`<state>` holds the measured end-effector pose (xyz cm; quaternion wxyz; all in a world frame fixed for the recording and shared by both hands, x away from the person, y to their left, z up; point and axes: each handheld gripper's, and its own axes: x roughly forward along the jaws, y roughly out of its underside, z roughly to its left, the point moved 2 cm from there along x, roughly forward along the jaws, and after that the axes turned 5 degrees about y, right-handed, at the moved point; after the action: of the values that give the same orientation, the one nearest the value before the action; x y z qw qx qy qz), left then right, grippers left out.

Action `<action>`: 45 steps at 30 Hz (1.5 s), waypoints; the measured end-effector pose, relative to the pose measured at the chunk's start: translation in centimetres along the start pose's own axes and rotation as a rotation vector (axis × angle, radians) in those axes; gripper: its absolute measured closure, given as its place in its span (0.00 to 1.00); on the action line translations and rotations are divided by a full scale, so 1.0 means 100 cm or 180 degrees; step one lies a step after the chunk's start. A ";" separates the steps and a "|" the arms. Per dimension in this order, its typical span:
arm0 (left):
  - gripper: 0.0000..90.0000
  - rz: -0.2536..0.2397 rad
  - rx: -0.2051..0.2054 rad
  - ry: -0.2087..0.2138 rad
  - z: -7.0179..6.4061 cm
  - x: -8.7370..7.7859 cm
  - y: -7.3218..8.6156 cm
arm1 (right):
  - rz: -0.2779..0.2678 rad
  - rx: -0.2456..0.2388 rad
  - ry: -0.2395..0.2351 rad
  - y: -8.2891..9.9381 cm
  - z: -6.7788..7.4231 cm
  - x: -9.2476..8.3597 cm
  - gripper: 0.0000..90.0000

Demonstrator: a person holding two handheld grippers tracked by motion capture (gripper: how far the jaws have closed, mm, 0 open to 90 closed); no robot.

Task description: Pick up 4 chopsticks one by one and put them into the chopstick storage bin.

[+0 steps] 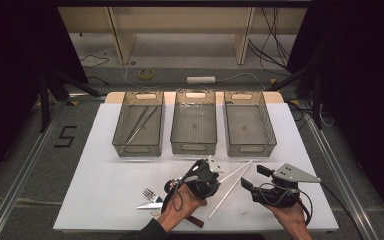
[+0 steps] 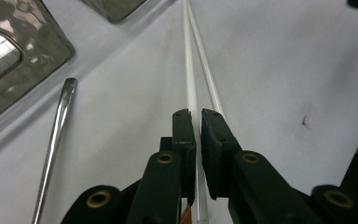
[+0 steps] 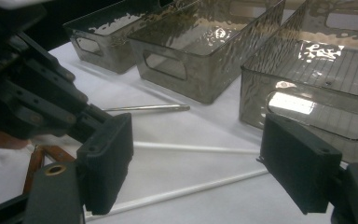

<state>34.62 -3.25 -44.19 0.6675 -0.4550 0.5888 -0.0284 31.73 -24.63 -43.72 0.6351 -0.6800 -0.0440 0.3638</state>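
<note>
left gripper (image 2: 196,116): jaws clamped on one white chopstick (image 2: 189,79) near its end, low over the desk (image 2: 279,70) | right gripper (image 3: 205,163): wide, empty | chopstick judged light, stiff, slick; grip risked pivoting

- A white table top (image 1: 105,180) is seen, set on a grey carpeted floor (image 1: 15,150).
- Three clear ribbed bins are placed in a row along the far part: left bin (image 1: 139,123), middle bin (image 1: 194,121), right bin (image 1: 249,123). Small gaps are noted between them.
- Two white chopsticks (image 1: 230,186) are laid near the front edge, close together at the far tips and splayed apart toward the front.
- A metal fork (image 1: 151,195) and a flat metal piece (image 1: 149,205) just beside it are found at the front, left of the chopsticks.
- A slim metal utensil handle (image 3: 147,108) is recorded on the table in front of the bins.
- A brown wooden piece (image 1: 196,221) is seen at the front edge; its kind cannot be told.
</note>
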 end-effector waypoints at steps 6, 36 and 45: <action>0.93 -0.0119 0.0074 0.0005 0.003 -0.019 -0.007 | -0.0007 0.0005 0.0000 0.000 0.000 0.000 0.29; 0.93 -0.0813 -0.0779 -0.0829 0.168 -0.145 0.025 | 0.0025 0.0007 0.0008 0.001 0.000 0.001 0.29; 0.93 -0.0781 -0.0957 -0.1038 0.206 -0.142 0.034 | 0.0023 0.0012 0.0005 0.001 0.000 0.001 0.29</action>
<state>45.30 18.66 -37.78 0.6700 -0.6157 0.4113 0.0524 31.79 -24.58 -43.83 0.6351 -0.6792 -0.0404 0.3657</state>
